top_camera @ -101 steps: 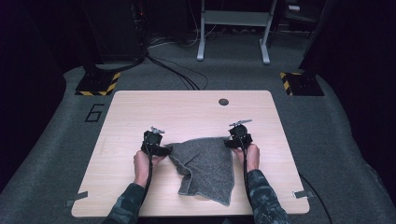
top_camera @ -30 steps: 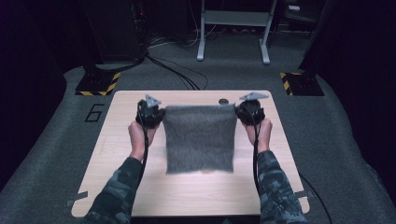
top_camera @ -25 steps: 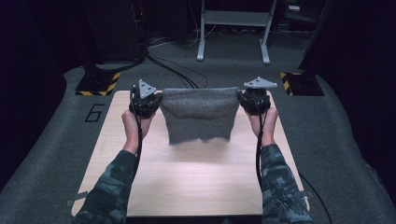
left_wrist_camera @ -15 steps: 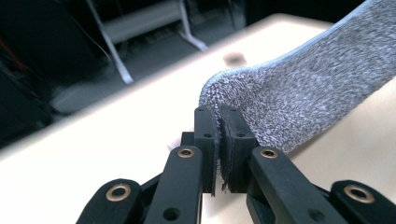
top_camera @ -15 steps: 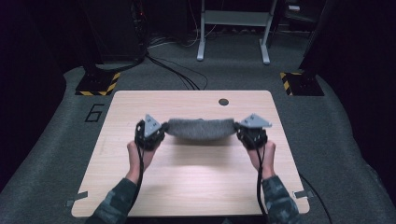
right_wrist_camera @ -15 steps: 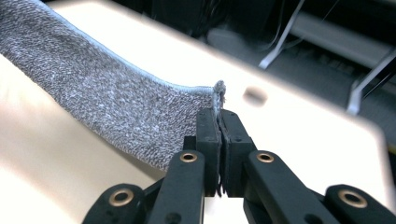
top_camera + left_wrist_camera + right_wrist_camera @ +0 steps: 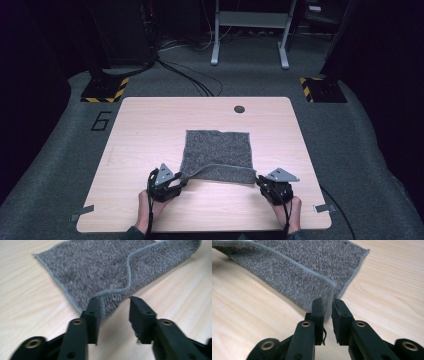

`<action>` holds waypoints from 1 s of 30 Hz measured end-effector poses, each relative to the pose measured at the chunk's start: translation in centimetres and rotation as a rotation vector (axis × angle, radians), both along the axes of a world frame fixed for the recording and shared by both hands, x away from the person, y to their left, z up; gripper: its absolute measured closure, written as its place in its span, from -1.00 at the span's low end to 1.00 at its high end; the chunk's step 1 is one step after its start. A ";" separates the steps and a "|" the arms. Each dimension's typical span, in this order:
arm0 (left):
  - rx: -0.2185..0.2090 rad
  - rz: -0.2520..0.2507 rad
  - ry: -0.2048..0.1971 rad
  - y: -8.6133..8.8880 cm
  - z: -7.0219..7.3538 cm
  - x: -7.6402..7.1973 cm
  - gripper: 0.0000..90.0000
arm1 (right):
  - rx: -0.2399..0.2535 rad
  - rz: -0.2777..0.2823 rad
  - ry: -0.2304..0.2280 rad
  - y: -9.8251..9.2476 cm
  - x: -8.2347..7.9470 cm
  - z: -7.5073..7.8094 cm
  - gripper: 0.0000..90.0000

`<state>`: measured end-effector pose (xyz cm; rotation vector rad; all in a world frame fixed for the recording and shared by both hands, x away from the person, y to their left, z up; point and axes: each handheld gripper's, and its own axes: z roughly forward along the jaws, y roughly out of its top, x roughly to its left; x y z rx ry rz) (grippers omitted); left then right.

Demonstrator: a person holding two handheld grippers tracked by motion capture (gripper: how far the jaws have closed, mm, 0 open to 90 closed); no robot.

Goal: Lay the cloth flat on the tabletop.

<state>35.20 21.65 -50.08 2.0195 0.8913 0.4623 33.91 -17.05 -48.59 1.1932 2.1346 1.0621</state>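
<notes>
A grey towel (image 7: 217, 150) lies spread on the wooden table (image 7: 150, 125), its near edge still raised in a fold between my two grippers. My left gripper (image 7: 180, 180) sits at the near left corner. In the left gripper view the left gripper (image 7: 115, 302) has just been opening, and the towel (image 7: 100, 270) corner rests against one jaw only. My right gripper (image 7: 260, 181) is at the near right corner. Seen in the right gripper view, the right gripper (image 7: 327, 303) has just been opening a little, with the towel (image 7: 312, 265) corner loose in the narrow gap.
A dark round grommet (image 7: 239, 108) sits in the table's far side. The near table edge runs just below my hands. Beyond the table are floor cables (image 7: 190, 80), a metal stand (image 7: 250, 30) and yellow-black striped feet (image 7: 105, 90).
Both hands came down and back toward the near edge, laying the towel from hanging in the air to flat on the table. Both pairs of jaws have opened, the left wider.
</notes>
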 end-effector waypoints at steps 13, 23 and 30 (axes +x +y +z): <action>0.012 0.103 -0.004 1.7 3.5 2.6 -0.36 | 0.027 -0.004 0.050 -0.1 3.6 2.6 0.23; 0.082 0.120 0.149 -0.3 0.7 8.2 0.22 | -0.011 -0.078 0.281 1.6 8.8 -0.7 0.34; 0.090 0.077 0.105 -1.0 0.5 7.3 0.90 | -0.029 -0.074 0.258 1.9 8.5 -1.0 0.95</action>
